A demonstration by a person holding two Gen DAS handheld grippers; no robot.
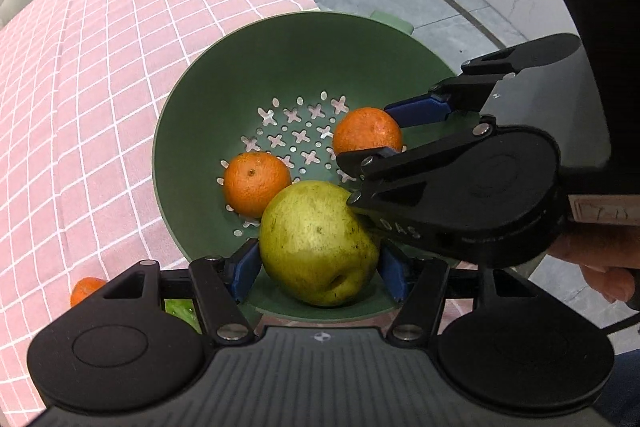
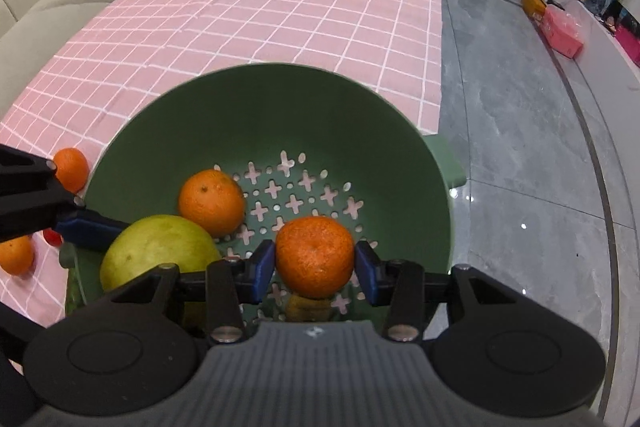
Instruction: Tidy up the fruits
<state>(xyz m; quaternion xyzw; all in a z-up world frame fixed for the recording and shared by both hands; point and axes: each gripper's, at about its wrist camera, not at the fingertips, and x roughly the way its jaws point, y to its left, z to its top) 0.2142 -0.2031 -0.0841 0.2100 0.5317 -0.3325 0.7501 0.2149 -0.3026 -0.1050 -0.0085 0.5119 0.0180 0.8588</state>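
I have both loads down in the green colander (image 2: 280, 99): left gripper (image 1: 318, 263) clamps the pear (image 1: 316, 243), right gripper (image 2: 315, 263) the mandarin (image 2: 314, 255); releasing both comes next, I judge.

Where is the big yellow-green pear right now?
The pear is inside the green colander, between the left tongs, at the near side. A tangerine touches it on its left in the left wrist view.
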